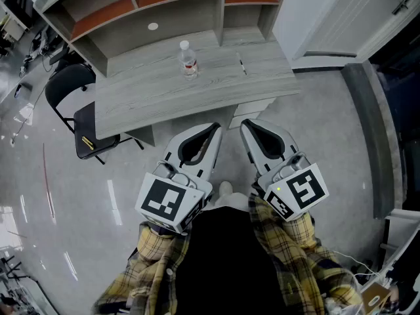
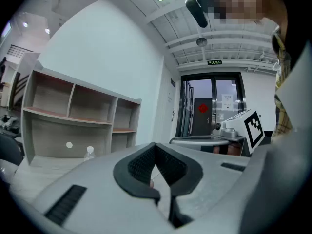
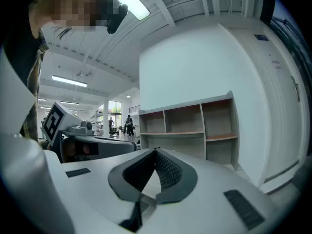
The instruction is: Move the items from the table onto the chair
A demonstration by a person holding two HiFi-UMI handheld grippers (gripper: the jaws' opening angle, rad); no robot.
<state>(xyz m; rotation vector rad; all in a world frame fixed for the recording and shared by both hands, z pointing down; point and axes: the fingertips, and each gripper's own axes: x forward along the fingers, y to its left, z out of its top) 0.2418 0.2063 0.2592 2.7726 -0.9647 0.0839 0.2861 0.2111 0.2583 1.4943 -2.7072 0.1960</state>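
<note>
A clear water bottle with a white cap stands on the grey wooden table. To its right lies a thin pen. The black folding chair stands at the table's left end, and a small yellow object lies on its seat. Both grippers hover side by side in front of the table's near edge, apart from every item. My left gripper is shut and empty, its tips meeting. My right gripper is likewise shut with nothing in it. The bottle shows far off in the left gripper view.
An open shelf unit with orange boards rises behind the table, and a small white disc lies at its foot. A white door and a wall stand at the right. Shiny grey floor spreads around the chair.
</note>
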